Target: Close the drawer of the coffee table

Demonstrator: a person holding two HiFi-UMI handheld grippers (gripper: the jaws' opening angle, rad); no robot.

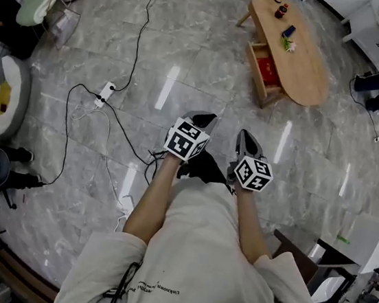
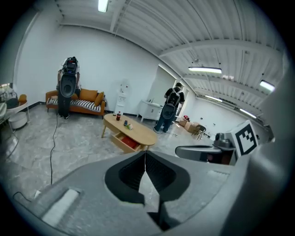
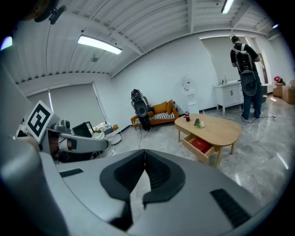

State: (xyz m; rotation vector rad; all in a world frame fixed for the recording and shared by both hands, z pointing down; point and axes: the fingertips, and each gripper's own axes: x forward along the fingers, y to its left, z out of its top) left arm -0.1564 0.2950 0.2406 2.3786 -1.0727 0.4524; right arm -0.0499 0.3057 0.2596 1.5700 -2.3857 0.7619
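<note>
- Task item: the drawer [image 1: 261, 53] stands pulled out of the long side of the coffee table [image 1: 304, 65], on the side facing the person. A red item [image 1: 268, 73] lies inside it. It is not yet closed.
- Landmark: the coffee table is an oval wooden top on legs. In the head view its long axis runs from upper left to lower right. The drawer projects across that axis, so by my judgement it must travel straight in towards the table's middle.
- Left gripper [image 1: 204, 119]: well short of the coffee table, on the drawer side. Its own view shows the jaws [image 2: 145, 156] clenched edge to edge, with nothing between them.
- Right gripper [image 1: 245, 134]: also well short of the coffee table and on the drawer side. Its jaws [image 3: 144, 154] are clenched and empty.
- Key relation: the drawer lies ahead of both grippers and off to the right, well apart from either. Nothing is in contact with it.
- In the left gripper view the drawer [image 2: 125, 140] sits just above and slightly left of the jaw line. In the right gripper view it [image 3: 198, 146] sits to the right of the jaw line.
- Nearer hand: the right gripper, judged from the head view.
- Assessment: the approach is not complete. Closed jaws suit a push on the drawer front.
- Risk: an off-centre push may skew the drawer in its slide.
</note>
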